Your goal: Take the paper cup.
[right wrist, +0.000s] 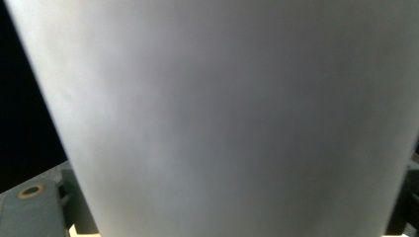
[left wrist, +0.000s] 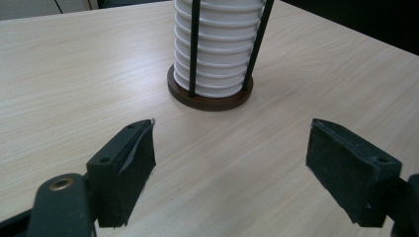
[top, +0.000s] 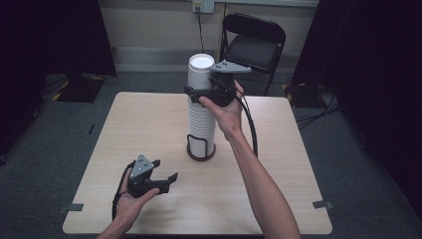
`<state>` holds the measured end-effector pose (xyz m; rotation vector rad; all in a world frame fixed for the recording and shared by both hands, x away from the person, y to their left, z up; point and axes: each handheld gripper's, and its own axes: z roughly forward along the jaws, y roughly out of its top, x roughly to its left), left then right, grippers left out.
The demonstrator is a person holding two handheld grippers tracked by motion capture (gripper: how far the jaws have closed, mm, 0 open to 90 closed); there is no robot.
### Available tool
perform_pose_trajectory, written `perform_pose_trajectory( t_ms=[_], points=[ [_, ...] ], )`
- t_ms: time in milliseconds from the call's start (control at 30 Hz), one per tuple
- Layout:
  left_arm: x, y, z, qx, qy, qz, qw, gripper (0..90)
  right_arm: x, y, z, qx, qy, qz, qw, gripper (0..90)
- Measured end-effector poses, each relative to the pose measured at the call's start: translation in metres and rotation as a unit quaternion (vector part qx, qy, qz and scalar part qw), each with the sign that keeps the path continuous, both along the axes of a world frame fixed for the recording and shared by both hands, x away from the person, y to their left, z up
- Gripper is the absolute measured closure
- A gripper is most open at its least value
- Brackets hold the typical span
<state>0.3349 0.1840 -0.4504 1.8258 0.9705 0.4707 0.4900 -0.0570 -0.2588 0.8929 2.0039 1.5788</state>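
Observation:
A tall stack of white paper cups stands in a holder with black rods and a round brown base at the table's middle. My right gripper is at the stack's top, its jaws on either side of the top cup. In the right gripper view that cup is very close and blurred, and a sliver of table shows between the left jaw and the cup wall. My left gripper rests low near the front left, open and empty, pointing at the holder's base.
The wooden table has bare room all around the holder. A black folding chair stands behind its far edge. Dark curtains flank the room, and cables lie on the floor at the right.

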Motion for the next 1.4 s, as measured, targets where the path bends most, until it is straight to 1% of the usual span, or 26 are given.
perform_pose_trajectory(
  t_ms=[33,167,233,567,633,700,833,933,967,1067,1133,1267,1367,1400],
  points=[
    [0.000,0.000,0.000,0.000,0.000,0.000,1.0000,18.9,0.000,0.000,-0.001,-0.001,-0.002,-0.001,1.0000,9.7],
    [0.001,0.000,0.000,0.000,0.000,-0.001,1.0000,18.9,-0.002,0.000,-0.001,-0.002,0.003,-0.008,1.0000,9.6],
    [0.001,-0.001,-0.001,0.000,0.001,-0.001,1.0000,18.9,-0.003,0.001,0.000,-0.008,0.001,-0.012,0.9999,9.5],
    [0.001,-0.001,-0.001,0.000,0.002,-0.002,1.0000,18.9,-0.002,0.000,0.001,-0.014,-0.003,-0.012,0.9998,10.6],
    [0.001,-0.001,-0.001,0.000,0.002,-0.002,1.0000,18.9,-0.002,0.000,0.001,-0.012,-0.006,-0.012,0.9998,10.7],
    [0.001,-0.001,-0.001,-0.001,0.002,-0.001,1.0000,18.9,-0.003,0.000,0.004,-0.002,-0.010,-0.014,0.9998,10.6],
    [0.001,-0.001,-0.001,0.000,0.001,-0.002,1.0000,18.9,-0.004,0.000,0.007,-0.005,-0.015,-0.010,0.9998,10.9],
    [0.001,-0.001,-0.001,0.001,0.002,-0.002,1.0000,18.9,-0.006,0.000,0.011,0.001,-0.019,-0.011,0.9998,11.2],
    [0.001,-0.001,-0.001,0.002,0.003,-0.002,1.0000,18.9,-0.005,-0.002,0.012,0.002,-0.021,-0.008,0.9997,11.3],
    [0.002,-0.001,-0.001,0.003,0.003,-0.003,1.0000,18.9,-0.005,-0.002,0.014,0.001,-0.022,-0.009,0.9997,11.4],
    [0.002,-0.001,-0.002,0.004,0.003,-0.002,1.0000,18.9,-0.006,-0.003,0.016,0.008,-0.022,-0.010,0.9997,11.5],
    [0.002,-0.001,-0.001,0.003,0.003,-0.003,1.0000,19.0,-0.005,-0.002,0.019,0.011,-0.024,-0.009,0.9996,11.5],
    [0.001,-0.001,-0.001,0.002,0.003,-0.002,1.0000,18.9,-0.005,-0.002,0.021,0.008,-0.025,-0.013,0.9996,11.5],
    [0.002,0.000,-0.001,0.005,0.003,-0.002,1.0000,19.0,-0.005,-0.003,0.023,0.010,-0.032,-0.014,0.9994,11.5]
  ],
)
